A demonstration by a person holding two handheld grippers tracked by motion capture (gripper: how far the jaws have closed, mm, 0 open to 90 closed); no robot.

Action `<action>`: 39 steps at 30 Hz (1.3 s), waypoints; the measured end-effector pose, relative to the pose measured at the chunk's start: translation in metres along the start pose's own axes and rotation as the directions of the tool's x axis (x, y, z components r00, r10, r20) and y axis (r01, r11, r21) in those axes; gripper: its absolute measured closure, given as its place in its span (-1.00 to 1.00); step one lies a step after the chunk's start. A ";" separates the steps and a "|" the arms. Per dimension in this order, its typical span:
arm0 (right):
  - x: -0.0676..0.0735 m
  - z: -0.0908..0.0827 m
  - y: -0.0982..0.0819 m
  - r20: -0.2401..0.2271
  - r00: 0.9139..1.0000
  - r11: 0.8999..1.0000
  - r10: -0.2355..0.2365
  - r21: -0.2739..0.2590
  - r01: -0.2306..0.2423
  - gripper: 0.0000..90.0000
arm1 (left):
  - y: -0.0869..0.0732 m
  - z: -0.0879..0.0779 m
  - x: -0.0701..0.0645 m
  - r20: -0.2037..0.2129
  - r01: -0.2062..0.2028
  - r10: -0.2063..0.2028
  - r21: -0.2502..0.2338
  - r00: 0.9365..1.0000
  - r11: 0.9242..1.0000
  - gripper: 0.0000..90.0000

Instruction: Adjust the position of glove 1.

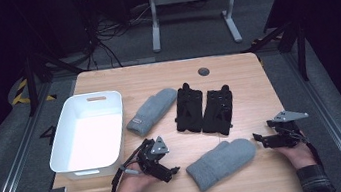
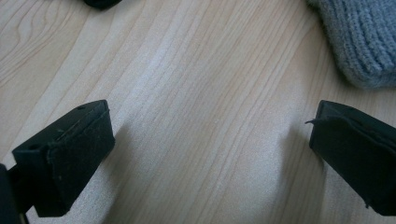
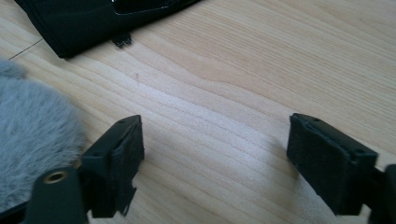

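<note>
Near grey mitten (image 1: 222, 163): lies flat on the counter (image 1: 236, 71) at the front, between the two hand-held grippers, cuff toward the person's left and rounded tip toward the right.
Right hand-held gripper (image 1: 260, 138): sits just beside the tip of the near grey mitten, to its right, low over the wood; in the high view I cannot tell whether it touches the mitten or stands just clear of it.
Right jaws: spread wide, with nothing but bare wood between them; in the right gripper view (image 3: 215, 163) the fuzzy grey knit lies outside the left-hand jaw, next to it.
Left hand-held gripper (image 1: 168, 169): rests near the cuff end of the near grey mitten, to its left, with a gap of wood between.
Left jaws: spread wide over bare counter, holding nothing; in the left gripper view (image 2: 210, 154) a ribbed grey knit edge shows at the upper right, beyond the right-hand jaw and apart from it.
Far grey mitten (image 1: 153, 110): lies farther back, tilted, just right of the white bin.
Black gloves (image 1: 204, 108): a pair side by side at the middle of the counter, behind the near grey mitten and apart from it.
White bin (image 1: 74, 165): stands at the left of the counter, just behind and left of the left hand-held gripper.
Hands: each forearm comes in from the front edge, one behind each hand-held gripper.
</note>
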State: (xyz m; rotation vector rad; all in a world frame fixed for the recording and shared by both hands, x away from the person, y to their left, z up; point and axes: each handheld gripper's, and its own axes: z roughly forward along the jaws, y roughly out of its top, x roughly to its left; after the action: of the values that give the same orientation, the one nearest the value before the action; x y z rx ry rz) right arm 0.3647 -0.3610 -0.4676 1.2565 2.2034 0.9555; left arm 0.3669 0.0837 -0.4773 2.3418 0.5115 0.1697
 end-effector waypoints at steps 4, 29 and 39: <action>0.000 0.001 0.000 -0.002 1.000 1.000 -0.001 0.002 0.001 -0.65 | 0.004 -0.002 0.001 0.003 0.001 -0.001 0.037 1.000 0.999 -0.96; 0.000 0.001 0.000 0.000 1.000 1.000 0.000 0.002 0.000 -0.65 | 0.044 -0.017 0.029 -0.048 0.133 -0.136 -0.046 0.990 0.990 -0.76; 0.000 0.001 0.001 0.000 1.000 1.000 -0.001 0.004 0.001 -0.66 | 0.064 -0.018 0.044 -0.110 0.165 -0.172 -0.067 0.979 0.984 -0.66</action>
State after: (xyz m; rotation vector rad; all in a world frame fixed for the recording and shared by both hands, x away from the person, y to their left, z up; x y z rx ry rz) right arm 0.3655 -0.3600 -0.4678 1.2578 2.2068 0.9511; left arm 0.4218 0.0709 -0.4213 2.2291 0.7490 0.2378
